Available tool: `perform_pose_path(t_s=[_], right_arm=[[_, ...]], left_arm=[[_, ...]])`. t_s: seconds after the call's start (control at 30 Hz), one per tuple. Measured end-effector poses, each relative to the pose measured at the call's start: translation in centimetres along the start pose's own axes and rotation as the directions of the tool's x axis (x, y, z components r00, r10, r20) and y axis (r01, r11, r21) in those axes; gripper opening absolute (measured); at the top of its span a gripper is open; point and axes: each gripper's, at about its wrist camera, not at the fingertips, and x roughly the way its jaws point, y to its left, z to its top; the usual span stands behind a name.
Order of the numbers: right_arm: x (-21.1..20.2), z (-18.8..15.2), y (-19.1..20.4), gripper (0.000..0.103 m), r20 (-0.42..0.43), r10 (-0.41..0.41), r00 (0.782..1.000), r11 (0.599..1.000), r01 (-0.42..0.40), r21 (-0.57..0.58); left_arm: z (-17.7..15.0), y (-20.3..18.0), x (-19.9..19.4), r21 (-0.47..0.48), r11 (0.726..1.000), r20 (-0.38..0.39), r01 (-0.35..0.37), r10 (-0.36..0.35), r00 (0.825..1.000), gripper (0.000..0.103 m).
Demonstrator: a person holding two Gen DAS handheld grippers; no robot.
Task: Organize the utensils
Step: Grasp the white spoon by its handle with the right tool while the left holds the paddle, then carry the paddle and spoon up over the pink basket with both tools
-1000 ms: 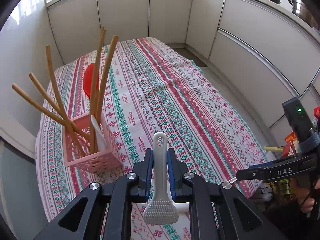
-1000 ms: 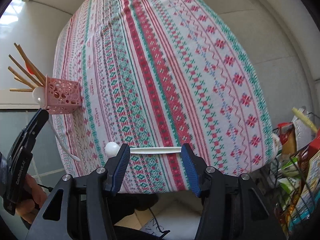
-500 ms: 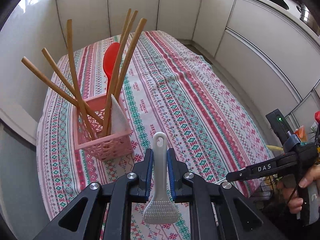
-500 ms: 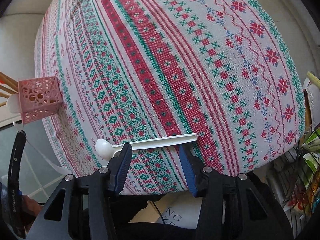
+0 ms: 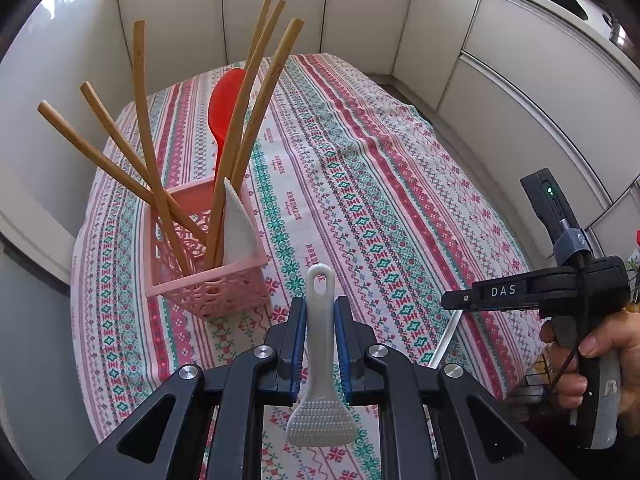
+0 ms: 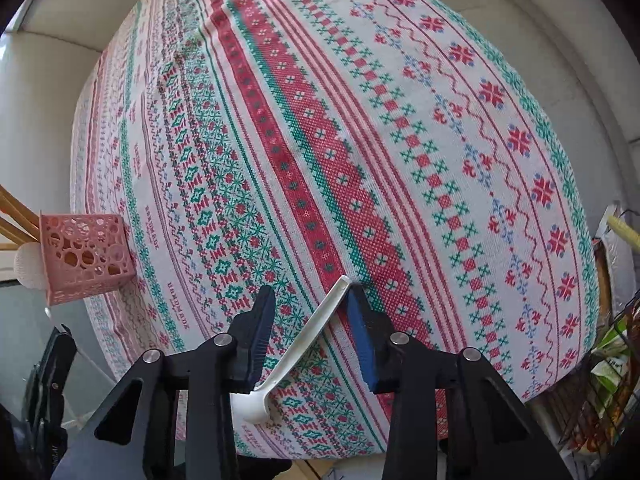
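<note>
Pale cabinet fronts (image 5: 500, 92) wrap around a table under a patterned tablecloth (image 5: 360, 184).

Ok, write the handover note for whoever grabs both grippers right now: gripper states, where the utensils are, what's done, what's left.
Left gripper: shut on the grey rice paddle, handle end pointing toward the pink basket.
Right gripper: its jaws have just been closing around the white spoon, which lies slanted between them on the tablecloth; the right pad is at the handle tip, the left pad not clearly pressing, so no firm grip yet.
Done: wooden utensils, a red spoon and a white paddle stand in the basket.
Left: drop the grey paddle in the basket; finish gripping the white spoon and bring it there too.
</note>
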Motion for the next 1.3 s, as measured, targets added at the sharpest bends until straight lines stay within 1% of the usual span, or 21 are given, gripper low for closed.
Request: perform_pose_path(t_s=[0.03,0.1,0.13,0.17,0.23,0.33,0.5,0.67,0.73,0.8,0.93,1.13,1.3], right_arm=[[0.1,-0.1,0.4,0.024,0.009,-0.032,0.999,0.999,0.032,-0.025],[0.5,0.0,0.9,0.017,0.028,-0.077,0.997,0.995,0.079,-0.063],[0.5,-0.1,1.2,0.013,0.035,-0.088,0.996,0.993,0.09,-0.076],[0.7,-0.1,1.5,0.012,0.041,-0.093,0.995,0.992,0.097,-0.086],[0.8,0.1,1.6,0.007,0.051,-0.09,0.995,0.991,0.095,-0.095],[0.9,0.5,1.6,0.004,0.057,-0.064,0.996,0.992,0.07,-0.101],[0.0,1.5,1.0,0.004,0.078,-0.002,0.997,0.994,0.01,-0.106],[-2.5,2.5,1.1,0.004,0.136,0.075,0.988,0.992,-0.06,-0.113],[-4.2,2.4,1.0,0.004,0.17,0.11,0.979,0.988,-0.089,-0.127],[-5.9,2.3,1.4,0.004,0.215,0.142,0.966,0.983,-0.113,-0.144],[-8.8,1.4,2.2,0.004,0.286,0.175,0.942,0.975,-0.126,-0.181],[-11.5,0.7,3.6,0.004,0.366,0.231,0.902,0.961,-0.153,-0.23],[-13.6,-0.1,4.4,0.004,0.419,0.287,0.862,0.944,-0.179,-0.277]], left_arm=[[0.0,0.0,0.1,0.0,1.0,-0.002,0.0,0.0,1.0,0.014],[0.1,0.0,0.3,0.0,1.0,-0.005,0.0,0.0,1.0,0.014],[0.1,0.0,0.5,0.0,1.0,-0.008,0.0,0.0,1.0,0.014],[0.1,0.0,0.6,0.001,1.0,-0.01,-0.001,0.001,1.0,0.014],[0.2,-0.1,0.7,0.003,1.0,-0.01,-0.003,0.003,1.0,0.014],[0.3,-0.1,0.7,0.002,1.0,-0.007,-0.005,0.005,1.0,0.014],[0.4,-0.3,0.4,0.003,1.0,0.015,-0.011,0.01,1.0,0.014],[0.8,-0.6,-1.3,0.002,1.0,0.083,0.002,-0.002,0.997,0.014],[0.9,-0.7,-2.0,-0.001,1.0,0.109,0.007,-0.006,0.994,0.014],[1.0,-0.8,-2.7,-0.01,1.0,0.133,0.018,-0.017,0.991,0.014],[1.2,-0.9,-3.7,-0.005,1.0,0.161,0.03,-0.029,0.986,0.014],[1.3,-0.9,-4.5,-0.003,0.999,0.185,0.032,-0.031,0.982,0.014],[1.4,-0.8,-5.5,-0.017,0.999,0.216,0.035,-0.03,0.976,0.014]])
